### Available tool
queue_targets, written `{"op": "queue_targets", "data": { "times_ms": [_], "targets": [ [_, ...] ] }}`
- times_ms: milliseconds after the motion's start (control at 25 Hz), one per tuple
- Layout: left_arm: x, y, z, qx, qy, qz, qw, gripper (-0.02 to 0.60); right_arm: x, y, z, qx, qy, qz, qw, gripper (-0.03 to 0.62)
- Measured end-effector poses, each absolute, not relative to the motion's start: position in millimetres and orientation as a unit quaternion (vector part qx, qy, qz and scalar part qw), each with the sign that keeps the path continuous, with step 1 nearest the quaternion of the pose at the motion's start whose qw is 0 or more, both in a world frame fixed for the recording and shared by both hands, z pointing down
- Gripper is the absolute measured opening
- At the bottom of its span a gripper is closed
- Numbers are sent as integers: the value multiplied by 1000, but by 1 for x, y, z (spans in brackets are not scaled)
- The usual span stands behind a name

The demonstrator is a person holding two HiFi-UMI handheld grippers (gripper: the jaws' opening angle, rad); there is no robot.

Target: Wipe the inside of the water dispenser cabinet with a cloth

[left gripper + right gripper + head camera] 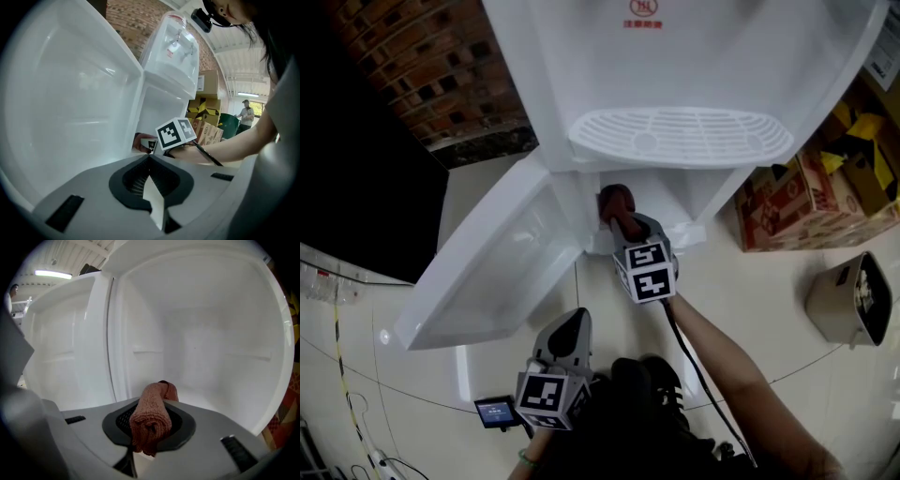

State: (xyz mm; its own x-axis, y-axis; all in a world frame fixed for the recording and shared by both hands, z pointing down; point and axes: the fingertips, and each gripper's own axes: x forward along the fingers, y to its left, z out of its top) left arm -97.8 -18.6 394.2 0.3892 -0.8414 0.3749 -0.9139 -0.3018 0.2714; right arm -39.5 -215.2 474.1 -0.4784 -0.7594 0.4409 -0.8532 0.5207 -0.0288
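- Head view: the white plastic water dispenser stands on the pale tiled floor, and its white cabinet door is swung open to the left. The right claw reaches into the cabinet opening and grips a reddish-brown terry cloth there. The left claw hangs nearer, low over the floor and apart from the dispenser. Printed cardboard boxes stand to the right.
- Left gripper view: the left claw has its jaws together, with nothing between them. Beyond it is the inner side of the open door.
- Right gripper view: the right claw is clamped on the rolled cloth. The far end of the cloth points into the white cabinet interior. I cannot tell whether it touches the wall.
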Motion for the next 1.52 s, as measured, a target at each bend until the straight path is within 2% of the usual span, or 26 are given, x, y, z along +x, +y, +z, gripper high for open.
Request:
{"op": "queue_targets", "data": {
  "times_ms": [400,600,720,1000,1120,1280,1520],
  "targets": [
    [-106,-17,401,801,-549,85,225,-5,99,-226,504,601,-753,156,218,74],
    [-105,-13,406,808,-540,94,217,-5,127,-221,508,626,-729,158,229,74],
    [-108,-12,406,806,-543,98,212,-5,110,-224,489,608,-753,143,208,74],
    [-105,-15,404,803,-546,95,218,-5,2,-222,331,484,-873,56,36,74],
    [-101,-18,398,797,-552,87,229,-5,-25,-214,287,445,-895,30,-9,74],
    [-104,-15,407,804,-545,100,216,-5,-46,-211,293,422,-906,21,4,74],
    [-104,-17,403,799,-549,90,228,-5,-53,-204,387,413,-903,80,85,74]
  ]
}}
